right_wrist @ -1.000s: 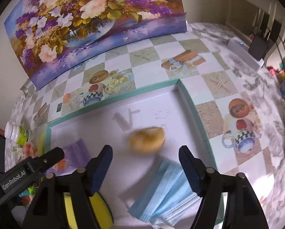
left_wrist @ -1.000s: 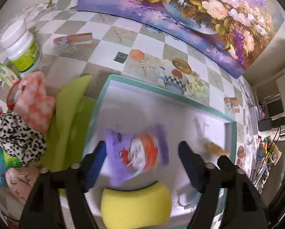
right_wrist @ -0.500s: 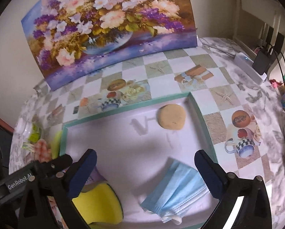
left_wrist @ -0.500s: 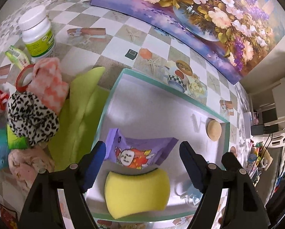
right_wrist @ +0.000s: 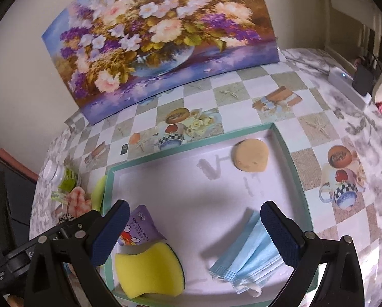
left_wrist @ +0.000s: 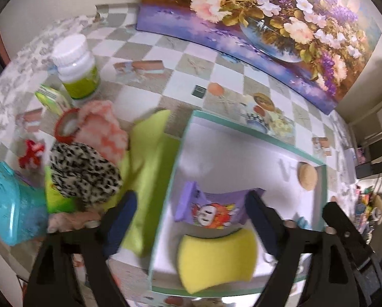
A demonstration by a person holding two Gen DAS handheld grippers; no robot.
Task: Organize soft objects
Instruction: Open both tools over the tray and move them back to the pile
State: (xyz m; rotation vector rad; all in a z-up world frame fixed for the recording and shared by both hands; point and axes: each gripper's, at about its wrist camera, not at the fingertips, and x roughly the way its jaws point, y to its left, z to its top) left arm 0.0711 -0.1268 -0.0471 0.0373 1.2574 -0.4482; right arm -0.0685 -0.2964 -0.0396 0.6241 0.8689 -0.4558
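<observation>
Both pairs of fingers are seen spread wide with nothing pinched between them. On the left gripper (left_wrist: 191,217) the jaws are opening; its blue-padded fingers (left_wrist: 121,220) are held above the near left part of a teal-rimmed white tray (right_wrist: 284,148), one finger over the tray and the other over the cloths beside it. The right gripper (right_wrist: 194,232) is held above the near half of the same tray, with its jaws fully apart.

Four soft things are found inside the tray. A purple wipes packet (left_wrist: 211,209) lies near the left edge, and a yellow sponge (left_wrist: 216,255) is set just in front of it, touching or slightly overlapping it. A blue face mask (right_wrist: 247,253) lies folded at the near right, and a round tan sponge (right_wrist: 251,158) sits in the far right corner, well apart from the rest.

Outside the tray, on the checked worktop (left_wrist: 144,48), a heap is seen to the left: a lime green cloth (left_wrist: 144,158) lies against the tray's rim, with a leopard-print item (left_wrist: 83,174) and a pink checked cloth (left_wrist: 104,130) resting on or beside it. A roll of red tape (left_wrist: 65,125), a white bottle with a green label (left_wrist: 75,69) and a teal item (left_wrist: 9,204) are placed further left. A flower painting (right_wrist: 160,38) is propped at the back.
</observation>
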